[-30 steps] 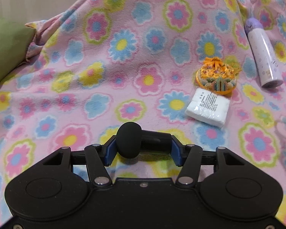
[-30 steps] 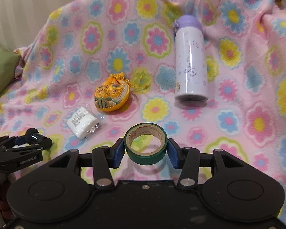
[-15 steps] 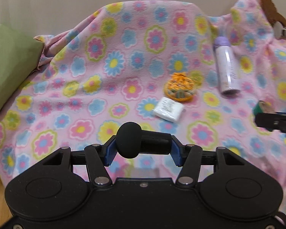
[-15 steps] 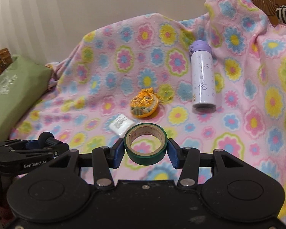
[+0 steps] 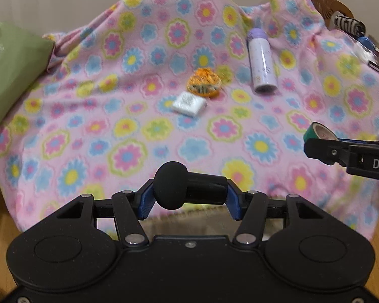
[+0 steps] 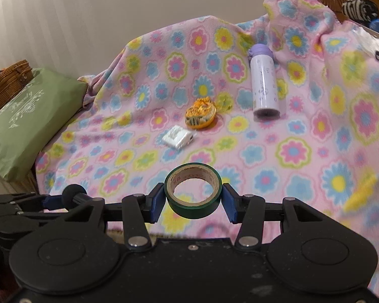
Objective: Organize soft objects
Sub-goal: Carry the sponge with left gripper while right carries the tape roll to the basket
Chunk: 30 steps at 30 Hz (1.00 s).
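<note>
both hand-held grippers (image 5: 189, 197) (image 6: 192, 203) pulled back | blanket (image 5: 128, 116) farther, wall visible

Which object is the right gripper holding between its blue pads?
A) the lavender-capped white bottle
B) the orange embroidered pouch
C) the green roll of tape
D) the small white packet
C: in the right wrist view, the right gripper clamps the green roll of tape; the other three lie on the pink flowered blanket.
</note>
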Available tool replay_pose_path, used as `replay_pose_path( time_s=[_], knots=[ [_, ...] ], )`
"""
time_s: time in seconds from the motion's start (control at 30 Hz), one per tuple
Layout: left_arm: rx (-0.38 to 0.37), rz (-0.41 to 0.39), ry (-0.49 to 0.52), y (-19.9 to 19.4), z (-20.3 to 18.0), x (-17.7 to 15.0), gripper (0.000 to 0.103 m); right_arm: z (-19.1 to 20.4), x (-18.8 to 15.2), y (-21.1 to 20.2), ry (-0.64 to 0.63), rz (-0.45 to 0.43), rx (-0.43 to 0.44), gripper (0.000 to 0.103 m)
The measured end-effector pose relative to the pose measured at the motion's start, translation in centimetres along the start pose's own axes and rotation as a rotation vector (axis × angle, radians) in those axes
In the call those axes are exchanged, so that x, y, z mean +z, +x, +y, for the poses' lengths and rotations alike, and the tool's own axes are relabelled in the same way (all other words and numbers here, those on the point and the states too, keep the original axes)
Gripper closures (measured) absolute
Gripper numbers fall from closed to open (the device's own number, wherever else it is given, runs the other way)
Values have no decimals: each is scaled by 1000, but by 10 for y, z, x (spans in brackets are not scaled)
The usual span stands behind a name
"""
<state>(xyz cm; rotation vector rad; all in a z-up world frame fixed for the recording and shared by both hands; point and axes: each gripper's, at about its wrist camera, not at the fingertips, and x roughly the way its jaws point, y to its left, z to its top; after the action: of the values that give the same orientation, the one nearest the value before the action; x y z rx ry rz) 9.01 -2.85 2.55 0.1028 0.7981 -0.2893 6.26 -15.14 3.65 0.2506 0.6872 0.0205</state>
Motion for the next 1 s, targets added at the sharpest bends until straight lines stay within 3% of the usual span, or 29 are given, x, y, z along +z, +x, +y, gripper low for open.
replay_pose_path(
  time_s=[0.6,1.0],
  knots=[
    [-27,19,-92,-45,-9,-60,49,18,-61,-66,-12,11,24,55],
    [-26,41,-127,-46,-4,-71,49,22,-71,-72,-20,43,17,55]
  ],
)
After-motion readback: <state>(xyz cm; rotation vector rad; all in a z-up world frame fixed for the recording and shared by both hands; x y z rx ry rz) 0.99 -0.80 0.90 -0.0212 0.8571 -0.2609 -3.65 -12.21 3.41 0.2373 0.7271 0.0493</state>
